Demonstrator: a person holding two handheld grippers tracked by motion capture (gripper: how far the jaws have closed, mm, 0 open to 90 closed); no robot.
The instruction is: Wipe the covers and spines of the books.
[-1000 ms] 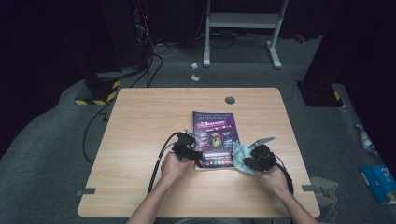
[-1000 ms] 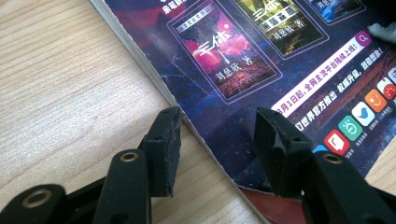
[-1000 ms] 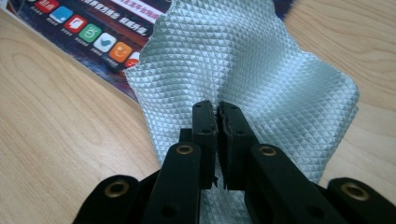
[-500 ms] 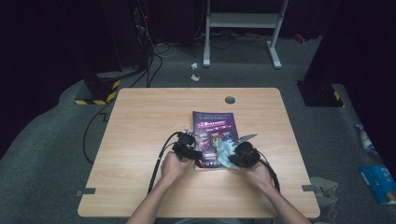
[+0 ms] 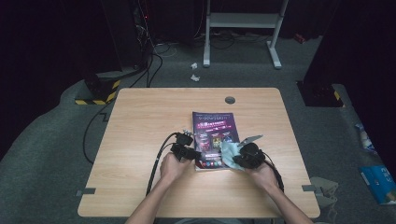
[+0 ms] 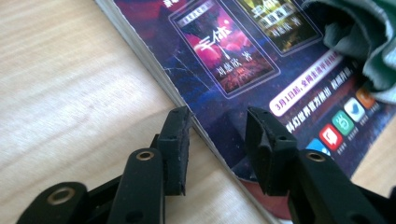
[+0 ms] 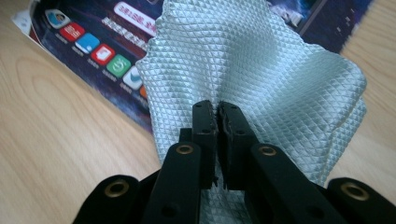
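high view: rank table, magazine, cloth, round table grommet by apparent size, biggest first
1. Table
2. Magazine, partly covered by the cloth
3. Cloth, bunched in the right gripper, so its true spread is unsure
4. Grommet

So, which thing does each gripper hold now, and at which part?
The right gripper pinches the light green cloth at a gathered fold. The left gripper holds nothing: its jaws, just closing, straddle the book's edge without pressing it.
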